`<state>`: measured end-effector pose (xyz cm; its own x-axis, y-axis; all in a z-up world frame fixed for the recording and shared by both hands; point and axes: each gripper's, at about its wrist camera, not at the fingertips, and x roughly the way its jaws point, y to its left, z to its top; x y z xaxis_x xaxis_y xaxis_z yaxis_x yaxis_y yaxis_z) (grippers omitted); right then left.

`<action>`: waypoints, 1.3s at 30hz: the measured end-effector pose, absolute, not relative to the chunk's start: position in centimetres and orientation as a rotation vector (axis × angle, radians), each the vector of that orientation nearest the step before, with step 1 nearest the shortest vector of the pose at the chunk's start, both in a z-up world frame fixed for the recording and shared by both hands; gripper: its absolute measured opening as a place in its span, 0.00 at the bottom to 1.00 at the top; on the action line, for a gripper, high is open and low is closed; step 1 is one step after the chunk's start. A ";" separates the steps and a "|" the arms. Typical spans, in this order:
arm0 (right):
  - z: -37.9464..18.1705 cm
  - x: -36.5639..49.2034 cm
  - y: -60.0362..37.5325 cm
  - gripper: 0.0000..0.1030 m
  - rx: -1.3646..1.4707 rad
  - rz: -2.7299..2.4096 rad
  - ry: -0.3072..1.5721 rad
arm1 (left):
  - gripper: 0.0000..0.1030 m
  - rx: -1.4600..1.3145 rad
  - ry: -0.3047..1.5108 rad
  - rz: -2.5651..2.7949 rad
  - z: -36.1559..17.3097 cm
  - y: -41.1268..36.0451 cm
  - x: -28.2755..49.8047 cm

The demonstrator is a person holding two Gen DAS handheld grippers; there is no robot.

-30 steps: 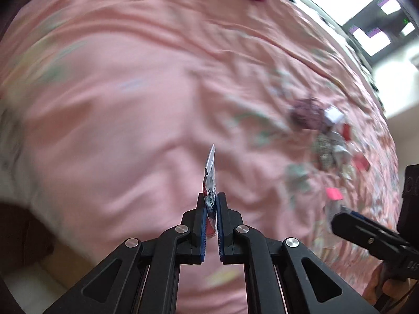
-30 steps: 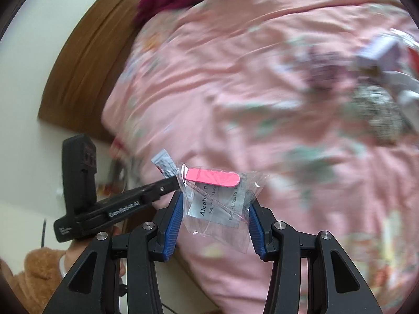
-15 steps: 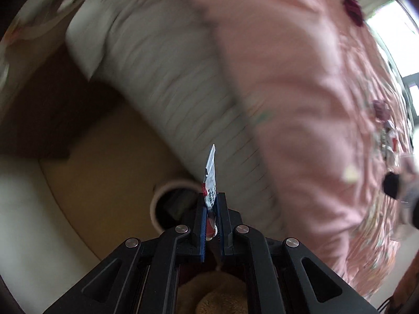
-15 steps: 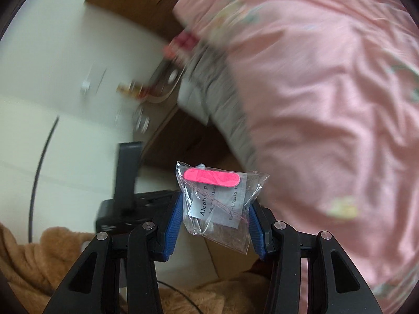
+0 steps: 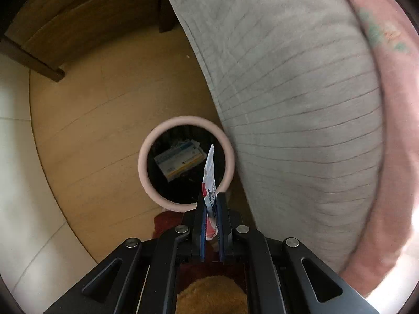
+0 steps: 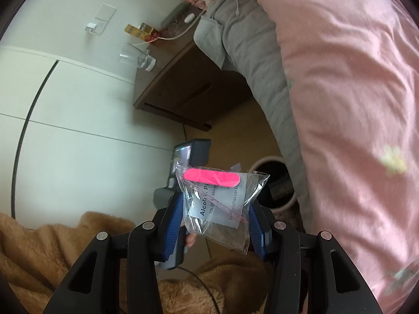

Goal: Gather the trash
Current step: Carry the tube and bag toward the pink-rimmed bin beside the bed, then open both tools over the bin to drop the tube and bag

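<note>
the left gripper (image 5: 210, 209) is clamping a thin white wrapper (image 5: 209, 175) edge-on between nearly closed jaws, and is pointing steeply down with the bin (image 5: 157, 196) just ahead of its tips, apparently so the wrapper will fall inside. a box (image 5: 179, 161) is lying in the bin already. the right gripper (image 6: 214, 217) is pinching a clear bag (image 6: 222, 204) flat between partly open jaws, with the bin ahead and to its right, seemingly waiting its turn. the bed (image 5: 301, 104) is hanging close beside the bin.
</note>
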<state>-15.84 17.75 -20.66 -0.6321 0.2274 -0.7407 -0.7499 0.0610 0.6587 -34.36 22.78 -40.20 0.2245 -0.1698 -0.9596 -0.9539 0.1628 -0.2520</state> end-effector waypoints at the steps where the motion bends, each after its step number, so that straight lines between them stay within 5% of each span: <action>1: -20.8 -15.9 17.7 0.45 -0.542 1.667 1.602 | 0.07 -1.267 1.229 0.819 -40.5 22.7 -34.0; 2: -20.9 -15.8 17.5 0.45 -0.551 1.662 1.606 | 0.10 -1.257 1.245 0.815 -41.0 22.4 -33.7; 4: -21.0 -15.7 17.5 0.45 -0.556 1.652 1.616 | 0.40 -1.239 1.278 0.818 -41.6 22.4 -33.7; 5: -21.0 -15.7 17.6 0.45 -0.560 1.650 1.617 | 0.73 -1.232 1.284 0.830 -41.8 22.4 -34.6; 6: -21.0 -15.7 17.7 0.45 -0.564 1.650 1.617 | 0.94 -1.236 1.278 0.837 -41.9 22.5 -34.7; 7: -21.0 -15.9 17.9 0.45 -0.569 1.652 1.617 | 0.98 -1.255 1.261 0.830 -41.9 22.7 -34.9; 33: -33.5 -25.8 24.4 0.47 -0.946 1.612 1.595 | 0.99 -1.015 1.313 1.184 -34.3 20.6 -46.4; 37: -34.0 -26.0 24.4 0.84 -0.892 1.608 1.550 | 0.99 -0.993 1.322 1.157 -33.8 20.9 -46.2; 39: -33.9 -25.5 24.4 0.89 -0.841 1.602 1.540 | 0.99 -0.980 1.324 1.150 -33.7 21.0 -45.9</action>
<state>-25.51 24.41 -33.90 -0.5050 0.0725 -0.8601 -0.8622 0.0023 0.5065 -45.92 20.95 -33.73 -0.0852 0.0606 -0.9945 -0.9762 0.1947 0.0955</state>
